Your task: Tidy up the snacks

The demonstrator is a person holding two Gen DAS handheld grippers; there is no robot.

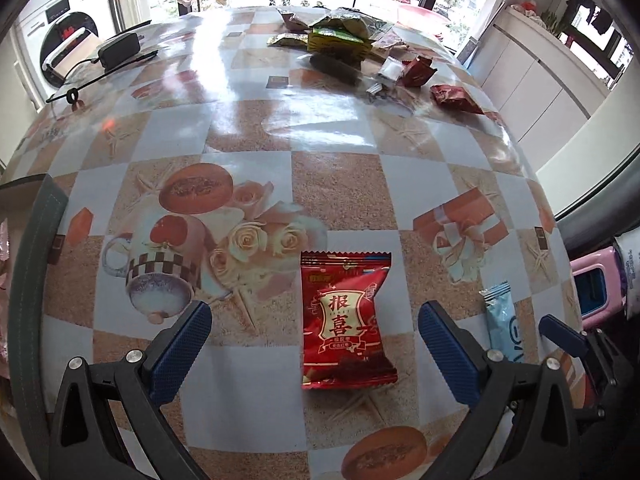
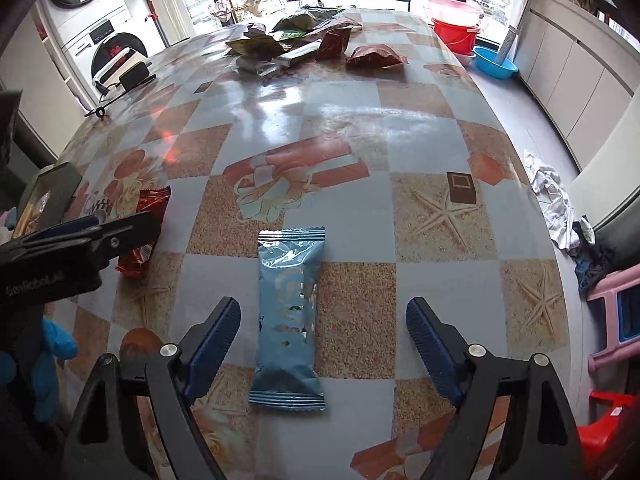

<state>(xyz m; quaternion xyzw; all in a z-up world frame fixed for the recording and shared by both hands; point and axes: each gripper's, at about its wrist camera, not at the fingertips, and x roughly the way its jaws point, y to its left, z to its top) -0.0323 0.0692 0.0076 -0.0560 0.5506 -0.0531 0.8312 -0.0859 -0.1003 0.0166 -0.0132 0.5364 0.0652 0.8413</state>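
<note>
The red snack packet is lying flat on the table, its long side running away from you, gold lettering on a cream banner facing up, crimped ends at top and bottom. It is sitting between the fingers of your left gripper, nearer the right one, and neither pad is touching it. You are holding those jaws wide apart, gripping nothing, pointing steeply down at the tabletop.

The blue snack packet is lying just beside the red one, to its right, also flat and lengthwise, a narrow glossy wrapper with ridged seals at each end and creases catching the light. It is resting on the patterned cloth between the fingers of your right gripper. Those jaws are standing well open too, clear of the wrapper on both sides, holding nothing; the tool is tilting down at the table.

In the right wrist view your left gripper is showing side-on at the left edge, partly covering the red packet, with a blue glove below it.

Farther out, at the far end of the table, a heap of snacks is waiting: green, brown and dark red wrappers piled loosely. A black power adapter with its cable is lying at the far left.
</note>
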